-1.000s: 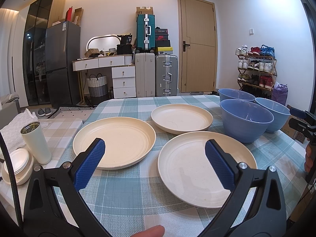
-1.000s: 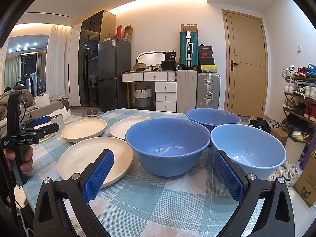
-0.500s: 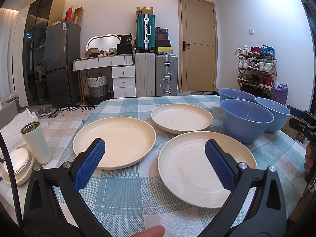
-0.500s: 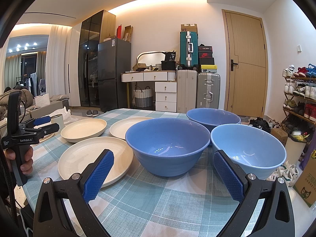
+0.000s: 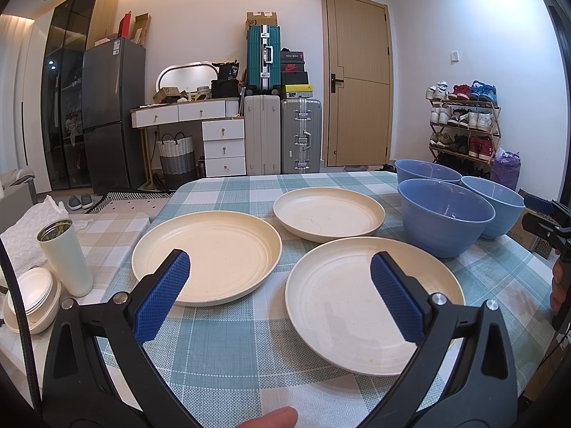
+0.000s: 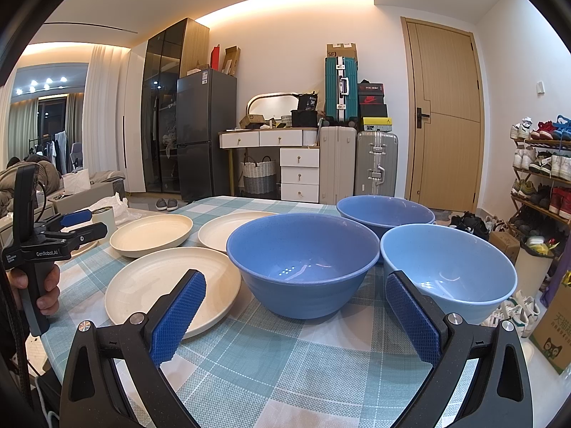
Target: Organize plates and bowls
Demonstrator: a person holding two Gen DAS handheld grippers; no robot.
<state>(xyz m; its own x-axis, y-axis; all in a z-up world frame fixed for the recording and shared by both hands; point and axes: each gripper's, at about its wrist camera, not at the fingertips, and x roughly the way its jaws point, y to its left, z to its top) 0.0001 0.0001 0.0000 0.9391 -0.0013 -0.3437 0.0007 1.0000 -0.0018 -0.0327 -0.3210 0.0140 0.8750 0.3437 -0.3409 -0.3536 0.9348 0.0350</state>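
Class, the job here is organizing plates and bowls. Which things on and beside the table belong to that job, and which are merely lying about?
Part of the job: three cream plates; three blue bowls.

Lying about: white tumbler; small white dishes; crumpled paper.

We hold the left tool [image 5: 278, 292] and the right tool [image 6: 296, 314] level, jaws spread wide, gripping nothing.

White walls, wooden door [image 5: 357, 82], grey fridge [image 5: 112, 114].
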